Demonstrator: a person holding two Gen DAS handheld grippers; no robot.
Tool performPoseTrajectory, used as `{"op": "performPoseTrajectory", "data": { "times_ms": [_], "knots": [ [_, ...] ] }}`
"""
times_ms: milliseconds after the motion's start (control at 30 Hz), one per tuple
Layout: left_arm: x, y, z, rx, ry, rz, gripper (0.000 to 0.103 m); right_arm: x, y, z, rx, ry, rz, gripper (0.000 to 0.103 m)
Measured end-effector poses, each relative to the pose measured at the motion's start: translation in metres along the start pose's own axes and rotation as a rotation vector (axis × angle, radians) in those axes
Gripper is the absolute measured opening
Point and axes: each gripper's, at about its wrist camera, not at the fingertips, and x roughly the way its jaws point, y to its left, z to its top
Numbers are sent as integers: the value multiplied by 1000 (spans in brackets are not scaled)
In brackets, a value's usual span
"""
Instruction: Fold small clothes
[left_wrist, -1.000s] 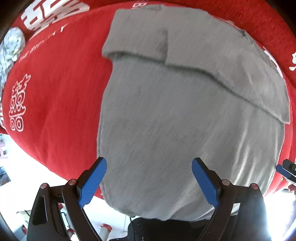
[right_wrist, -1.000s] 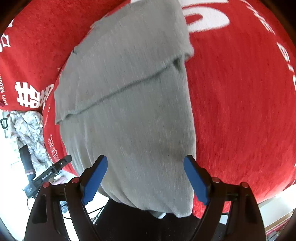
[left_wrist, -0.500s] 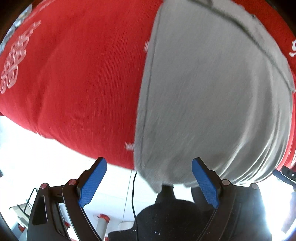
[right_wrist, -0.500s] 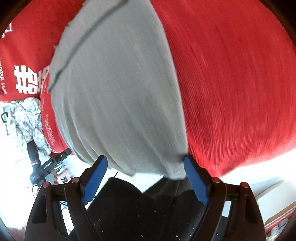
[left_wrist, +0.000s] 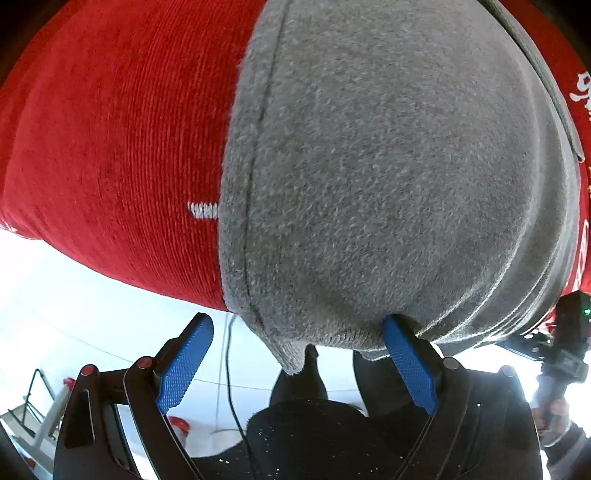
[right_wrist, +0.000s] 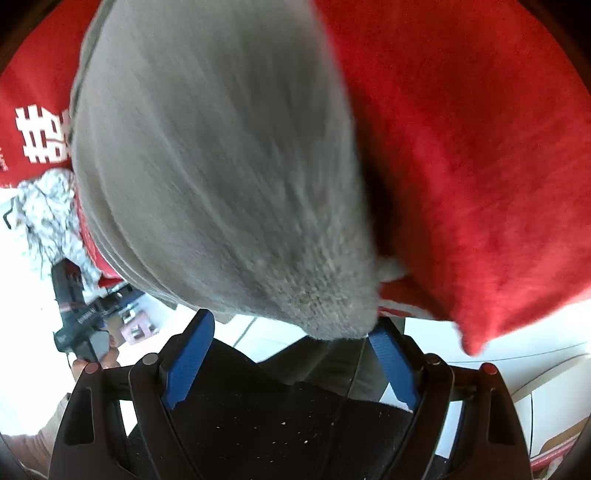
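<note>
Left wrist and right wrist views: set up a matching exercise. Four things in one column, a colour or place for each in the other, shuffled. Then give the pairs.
Things:
1. garment
2. table cover
3. finger pads
4. crumpled cloth

Descriptions:
A. blue, textured
B. red, with white printed characters
C. grey, lower edge hanging over the table's near edge
D. pale and mottled, at the left of the right wrist view

Pairs: 1-C, 2-B, 3-A, 4-D

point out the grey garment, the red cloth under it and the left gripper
grey garment (left_wrist: 388, 177), left wrist view, middle of its fuzzy top surface
red cloth (left_wrist: 118, 147), left wrist view, bare ribbed part beside the garment's seam
left gripper (left_wrist: 295, 365), left wrist view, midway between its blue fingertips, jaws closing around the garment's hanging corner
</note>
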Motion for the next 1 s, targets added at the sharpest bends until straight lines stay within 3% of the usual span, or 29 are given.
{"op": "performPoseTrajectory", "data": {
  "times_ms": [33,67,100,133,167,200,433,567,800,1000],
  "knots": [
    [-1,0,0,8,0,-17,82,1,-1,0,9,-6,11,88],
    [-3,-4,1,21,6,-68,60,-4,-7,-2,25,-20,23,83],
    [-6,-8,1,30,16,-93,46,-8,-10,-4,46,-29,39,78],
    [-9,-12,1,47,20,-106,35,-11,-13,-5,63,-34,45,60],
    [-13,-16,0,73,34,-142,10,-14,-16,-7,79,-35,64,26],
    [-17,-18,1,79,39,-165,10,-19,-20,-11,103,-32,120,16],
    [-82,-23,17,117,-10,-328,10,-73,16,-15,28,-100,340,15],
    [-128,-26,57,111,-98,-389,10,-111,38,7,24,-205,471,15],
    [-183,-46,137,85,-275,-470,10,-178,79,82,-27,-331,605,15],
    [-207,-64,211,92,-386,-438,10,-218,121,159,-68,-414,630,15]
  ]
}}
